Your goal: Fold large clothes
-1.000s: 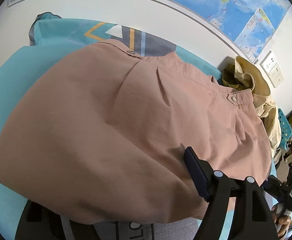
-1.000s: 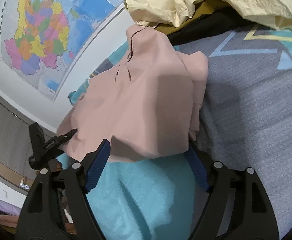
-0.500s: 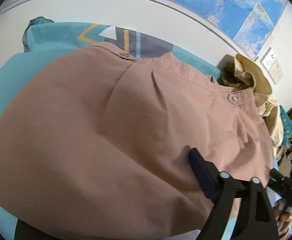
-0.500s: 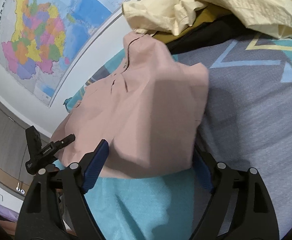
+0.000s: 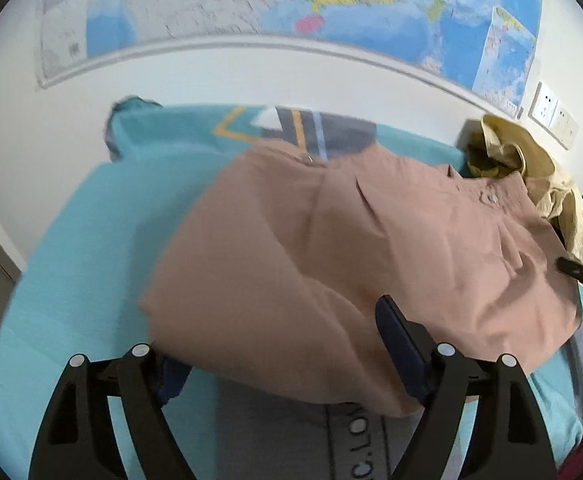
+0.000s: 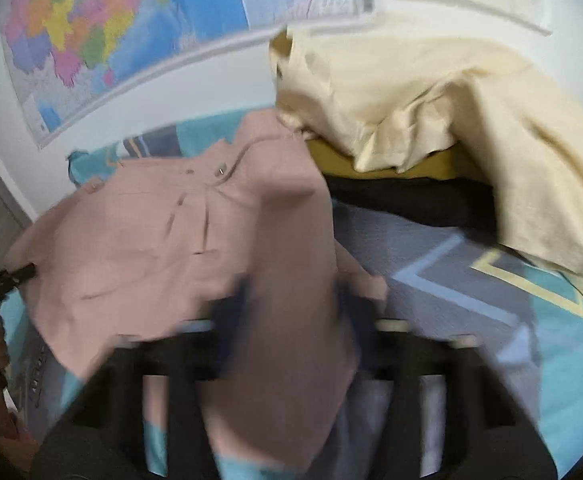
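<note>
The pink shirt point(image 5: 371, 264) lies flat on the bed point(image 5: 91, 264), on a blue and grey blanket. Its long side runs across in front of the left gripper point(image 5: 287, 344), from near that gripper over toward the far right, where its collar end sits by a pile of yellow clothes point(image 5: 547, 200).

The left gripper has its jaws wide apart, and they have just been opening more. The near edge of the shirt lies between them, but the pads do not press on it. So this hand holds nothing.

The right gripper point(image 6: 291, 320) is the one at work. Its jaws have just snapped shut, and a fold of the pink shirt point(image 6: 163, 240) is pinched between them (the picture is blurry here, but the cloth rises right up out of the jaws). The rest of the shirt spreads away from these jaws to the left and ahead. To the right of the jaws the blanket point(image 6: 471, 288) is bare, so there is room there. Ahead and to the right sits the yellow pile point(image 6: 451, 120), close to the shirt's far end.

I think the next move is to carry this pinched edge over the shirt toward the left hand. The yellow pile is the thing to stay clear of.
</note>
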`<action>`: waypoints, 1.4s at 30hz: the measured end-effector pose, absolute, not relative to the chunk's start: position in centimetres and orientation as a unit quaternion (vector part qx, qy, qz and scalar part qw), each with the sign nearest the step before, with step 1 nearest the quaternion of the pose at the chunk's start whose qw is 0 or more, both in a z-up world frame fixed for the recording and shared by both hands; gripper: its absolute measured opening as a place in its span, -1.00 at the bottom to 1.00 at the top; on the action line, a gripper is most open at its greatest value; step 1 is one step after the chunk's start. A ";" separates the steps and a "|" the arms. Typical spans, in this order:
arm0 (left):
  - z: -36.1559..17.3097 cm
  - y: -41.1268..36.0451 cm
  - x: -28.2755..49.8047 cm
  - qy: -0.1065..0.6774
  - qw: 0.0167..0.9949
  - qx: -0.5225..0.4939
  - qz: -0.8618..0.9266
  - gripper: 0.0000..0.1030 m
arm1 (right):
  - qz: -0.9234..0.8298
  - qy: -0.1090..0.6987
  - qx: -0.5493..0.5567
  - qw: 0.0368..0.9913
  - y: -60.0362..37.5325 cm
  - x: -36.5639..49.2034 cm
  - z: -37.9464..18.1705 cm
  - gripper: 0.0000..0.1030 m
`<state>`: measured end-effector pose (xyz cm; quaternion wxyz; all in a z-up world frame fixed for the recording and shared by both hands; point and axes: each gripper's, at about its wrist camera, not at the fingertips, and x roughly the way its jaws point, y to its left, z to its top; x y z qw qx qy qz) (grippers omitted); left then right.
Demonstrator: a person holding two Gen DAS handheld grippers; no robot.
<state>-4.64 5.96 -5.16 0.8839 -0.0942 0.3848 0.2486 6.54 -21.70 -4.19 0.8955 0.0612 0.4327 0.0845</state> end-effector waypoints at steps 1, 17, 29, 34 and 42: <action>-4.8 6.1 -4.9 0.379 0.886 -0.094 0.248 0.73 | 0.084 0.439 0.079 0.891 -22.4 7.0 -4.7 -0.93; -2.7 10.9 0.2 0.386 0.885 -0.040 0.256 0.76 | 0.128 0.391 0.002 0.911 -16.8 7.2 -0.9 0.08; -7.3 14.3 7.3 0.491 0.846 -0.072 0.193 -0.61 | 0.164 0.461 -0.084 0.868 -10.1 13.6 -6.0 -0.80; -5.6 13.5 7.5 0.449 0.871 -0.061 0.191 -0.93 | 0.158 0.413 -0.032 0.897 -12.5 12.5 -3.1 -0.95; -7.3 12.7 9.0 0.449 0.868 -0.033 0.210 -0.78 | 0.128 0.464 0.022 0.876 -14.7 13.4 -6.2 -0.88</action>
